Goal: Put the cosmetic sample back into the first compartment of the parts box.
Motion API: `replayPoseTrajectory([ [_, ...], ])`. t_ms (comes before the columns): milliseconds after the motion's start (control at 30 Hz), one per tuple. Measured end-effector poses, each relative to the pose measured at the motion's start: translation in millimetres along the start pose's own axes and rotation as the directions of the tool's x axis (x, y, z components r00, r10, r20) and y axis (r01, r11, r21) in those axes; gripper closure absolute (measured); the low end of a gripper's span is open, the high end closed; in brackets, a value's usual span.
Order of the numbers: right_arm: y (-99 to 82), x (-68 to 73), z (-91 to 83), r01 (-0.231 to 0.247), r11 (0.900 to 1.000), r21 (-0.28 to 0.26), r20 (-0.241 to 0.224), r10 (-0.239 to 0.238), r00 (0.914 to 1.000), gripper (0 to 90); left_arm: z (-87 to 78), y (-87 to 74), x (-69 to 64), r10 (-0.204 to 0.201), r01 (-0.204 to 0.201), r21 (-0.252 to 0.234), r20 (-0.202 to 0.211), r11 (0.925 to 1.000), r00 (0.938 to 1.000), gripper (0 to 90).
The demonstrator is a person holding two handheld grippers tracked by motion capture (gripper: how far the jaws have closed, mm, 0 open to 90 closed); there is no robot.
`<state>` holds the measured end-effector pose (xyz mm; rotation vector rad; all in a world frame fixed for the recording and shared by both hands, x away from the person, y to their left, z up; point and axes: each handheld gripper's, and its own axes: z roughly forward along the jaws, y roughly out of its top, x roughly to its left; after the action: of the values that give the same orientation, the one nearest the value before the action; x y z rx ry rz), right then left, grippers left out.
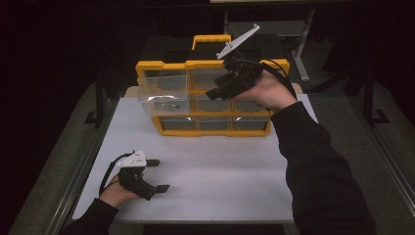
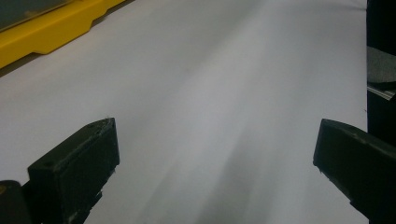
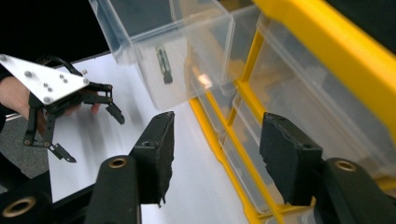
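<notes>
A yellow organiser (image 1: 147, 66) with clear drawers stands at the back of the white table (image 1: 220, 166). Its upper left drawer (image 1: 164, 102) is pulled out, and a small dark part (image 3: 163, 65) lies inside it. My right gripper (image 1: 215, 93) hovers before the organiser's upper right drawers, jaws apart with nothing between them (image 3: 215, 126). My left gripper (image 1: 159, 175) rests open near the table's front left, pointing right over bare tabletop (image 2: 215, 140). It also appears in the right gripper view (image 3: 93, 135).
The organiser's yellow base (image 2: 46, 28) lies off to the left gripper's far left. A yellow carry handle (image 1: 211, 39) rises behind the organiser. A grey stand (image 1: 301, 54) sits at the back right beyond the table. The floor around is dark.
</notes>
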<state>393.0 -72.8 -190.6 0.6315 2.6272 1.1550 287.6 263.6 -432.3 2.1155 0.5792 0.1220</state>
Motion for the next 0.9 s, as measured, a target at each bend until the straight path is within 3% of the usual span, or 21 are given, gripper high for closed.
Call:
replayPoseTrajectory([
  [567, -44.4, 8.2, 12.4, -0.016, 0.9992, -0.036, 0.029, 0.017, 0.9994, 25.0, -0.4, -1.0, 1.0, -0.001, 0.001, -0.002, -0.002, 1.0000, 1.0000, 0.0],
  [900, -95.7, 9.9, 25.7, -0.061, 0.9960, -0.065, 0.072, 0.066, 0.9952, 15.5, -0.9, -1.8, 2.0, -0.001, 0.001, -0.007, -0.013, 1.0000, 0.9999, 0.0],
])
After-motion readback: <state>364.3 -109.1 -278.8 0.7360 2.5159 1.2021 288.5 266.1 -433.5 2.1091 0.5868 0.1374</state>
